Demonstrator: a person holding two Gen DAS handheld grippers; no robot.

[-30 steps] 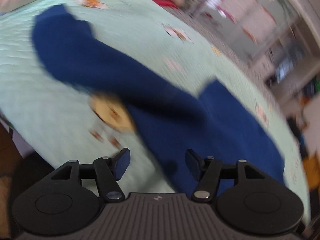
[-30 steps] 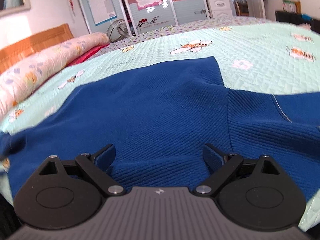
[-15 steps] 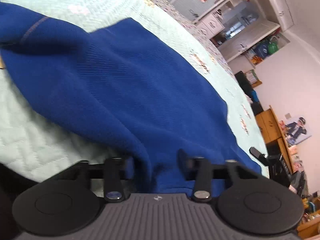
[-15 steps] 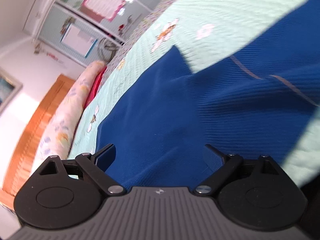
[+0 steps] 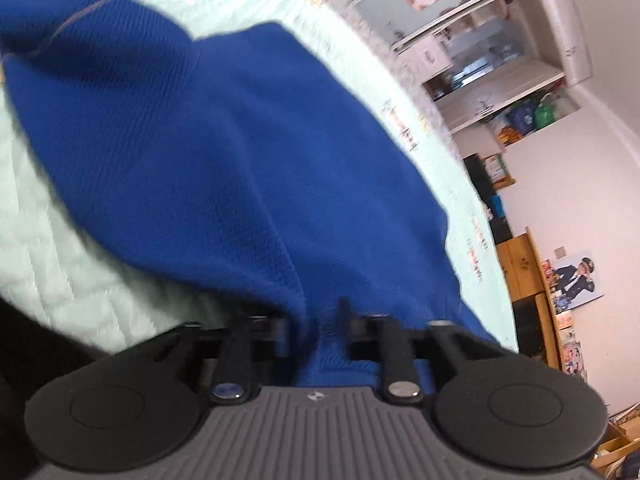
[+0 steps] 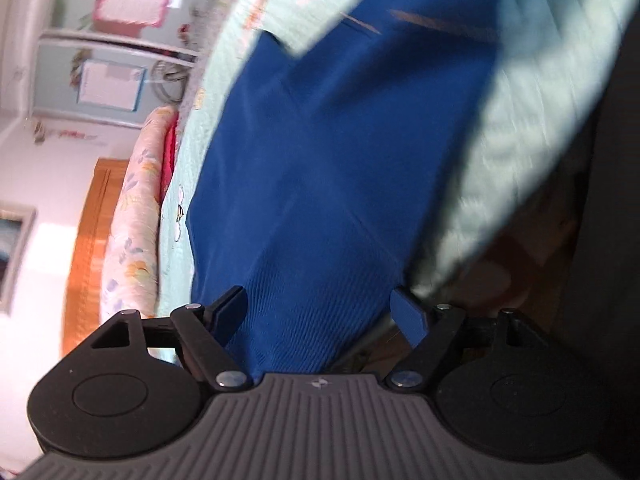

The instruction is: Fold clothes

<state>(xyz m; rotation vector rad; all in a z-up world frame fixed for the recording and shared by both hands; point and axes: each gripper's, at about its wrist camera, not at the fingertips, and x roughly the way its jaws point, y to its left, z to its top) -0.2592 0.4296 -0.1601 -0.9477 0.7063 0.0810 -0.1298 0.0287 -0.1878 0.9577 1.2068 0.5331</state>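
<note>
- On the bed, over a pale green quilted bedspread [image 5: 60, 280], lies a dark blue knitted garment [image 5: 192, 152]; it is spread over much of the cover and reaches the near edge of the bed in both views.
- Its fabric shows a fine ribbed knit, and a thin light seam line crosses it near the far end [image 5: 76, 16].
- At the near hem, a fold of the blue cloth hangs down between the fingers of the left claw [image 5: 314, 322]. The jaws stand narrow and have just been opening a little; this part is blurred, so I cannot tell if the pads press the cloth.
- The right claw [image 6: 320, 316] stands wide, and its jaws have just been closing a little. The blue garment [image 6: 340, 140] passes between the two fingers, but the pads do not touch it: a gap shows on each side.
- The view of the right claw is strongly tilted, so the bed runs up the picture.
- Beside the bedspread [image 6: 520, 140] in this view lies a rolled floral quilt [image 6: 132, 208] with a red strip next to it, and behind it a wooden headboard [image 6: 86, 240].
- Beyond the bed, the left view shows white cupboards with open shelves [image 5: 500, 80], a wooden cabinet [image 5: 524, 268] and a poster on the wall [image 5: 576, 280].
</note>
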